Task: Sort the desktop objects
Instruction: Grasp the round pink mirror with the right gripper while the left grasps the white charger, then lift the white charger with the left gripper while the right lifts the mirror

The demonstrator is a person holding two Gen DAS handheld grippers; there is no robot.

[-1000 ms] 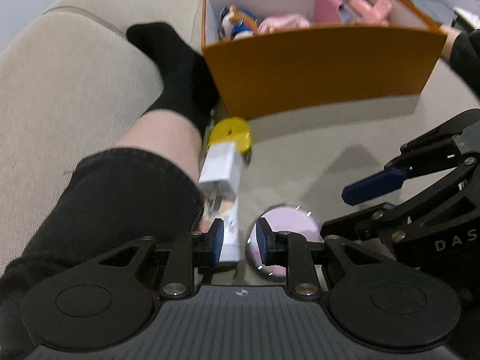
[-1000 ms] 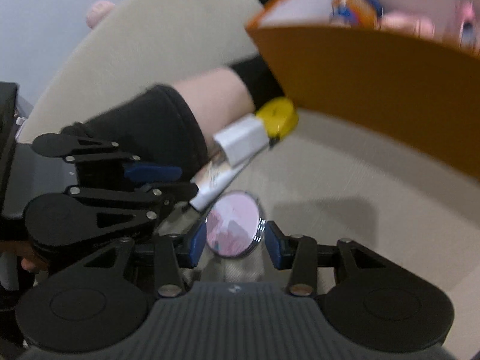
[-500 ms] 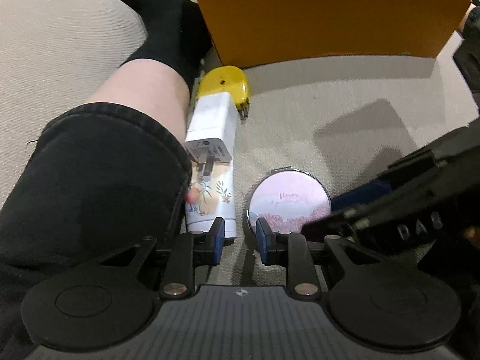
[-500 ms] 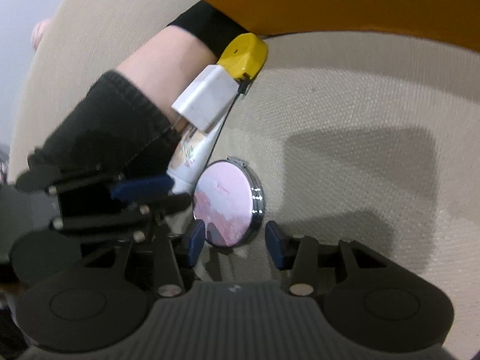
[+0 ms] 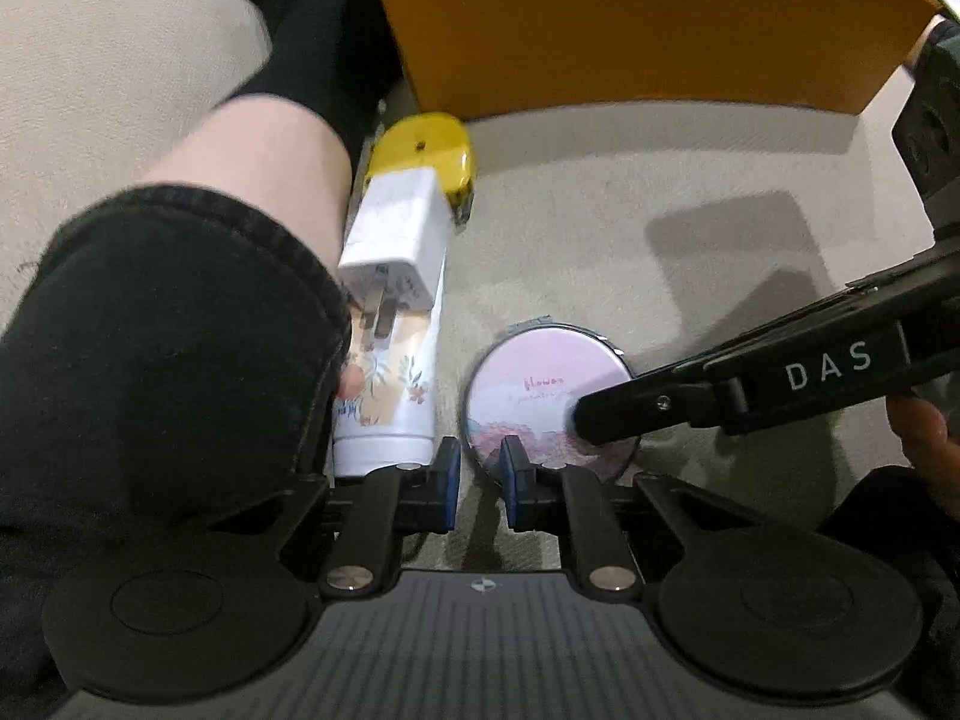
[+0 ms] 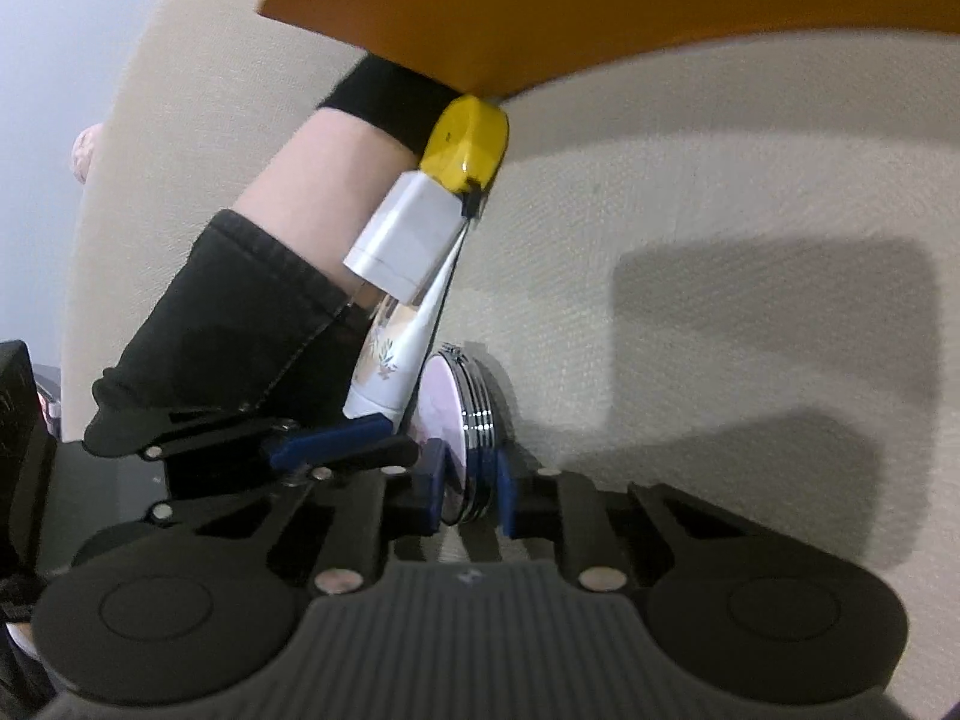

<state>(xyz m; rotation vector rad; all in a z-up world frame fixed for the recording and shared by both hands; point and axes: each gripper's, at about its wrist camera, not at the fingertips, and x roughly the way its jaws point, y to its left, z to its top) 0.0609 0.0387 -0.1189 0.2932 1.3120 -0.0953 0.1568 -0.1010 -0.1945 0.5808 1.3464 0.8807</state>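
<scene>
I'm over a beige sofa cushion point(image 5: 600, 228), an orange box point(image 5: 630, 24) at its far end. The compact mirror point(image 5: 528, 384) is round, pink-lidded with a chrome rim, lying beside a white floral tube point(image 5: 390, 396) near a person's leg point(image 5: 270, 168). My right gripper point(image 6: 468, 489) has just been closing and its fingers now clamp the mirror's edge, tilting it up. My left gripper point(image 5: 480, 480), also just closing, has its fingers nearly together on nothing, between tube and mirror.
</scene>
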